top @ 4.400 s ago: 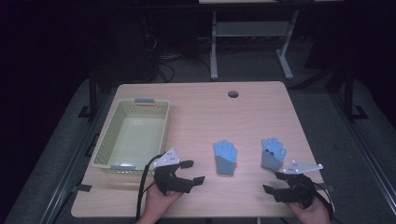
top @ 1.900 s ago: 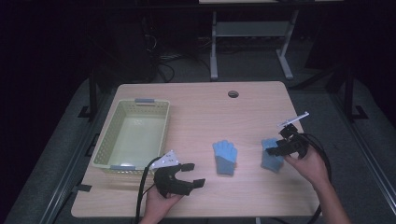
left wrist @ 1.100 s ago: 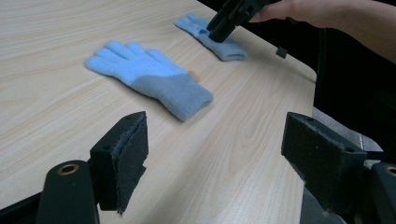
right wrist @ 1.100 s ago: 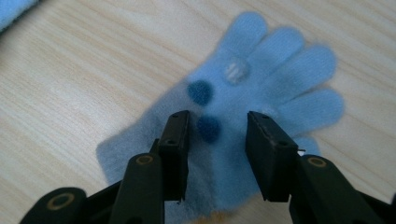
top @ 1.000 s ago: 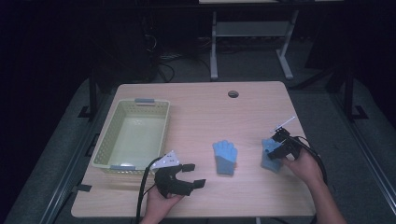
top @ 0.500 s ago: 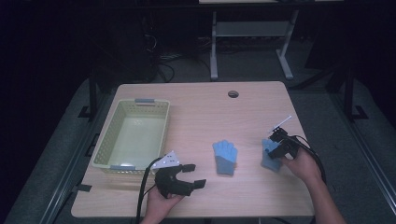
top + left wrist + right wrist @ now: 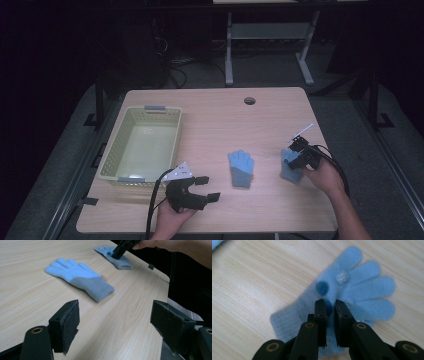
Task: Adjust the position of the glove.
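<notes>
From above, two light-blue knitted gloves with grey cuffs lie flat on the pale wooden counter point(image 7: 210, 115). The right-hand glove point(image 7: 290, 167) sits directly under the right tool point(image 7: 296, 152), which comes at it from about four o'clock. The middle glove point(image 7: 241, 168) lies between the two hands, its fingers toward twelve o'clock and its cuff toward six. The left tool point(image 7: 200, 187) rests near the front edge, at about eight o'clock from that glove, beside the empty pale-green plastic basket point(image 7: 115, 160). The right hand is plainly the nearer one to its glove; the left is well apart from either.

In the left gripper view, the left tool point(image 7: 113, 322) stands wide open with nothing between its jaws. The middle glove point(image 7: 80, 280) lies ahead at roughly eleven o'clock, cuff end nearest. Farther off, the right tool point(image 7: 122, 247) is down on the right-hand glove point(image 7: 115, 258).

In the right gripper view, the right tool point(image 7: 330, 308) has its jaws drawn to a narrow gap, tips on the palm of the right-hand glove point(image 7: 362, 290) beside a dark-blue dot. The glove's long axis runs from cuff at seven o'clock to fingers at two. I judge it is pinching a fold of knit, though a firm hold is not certain.
</notes>
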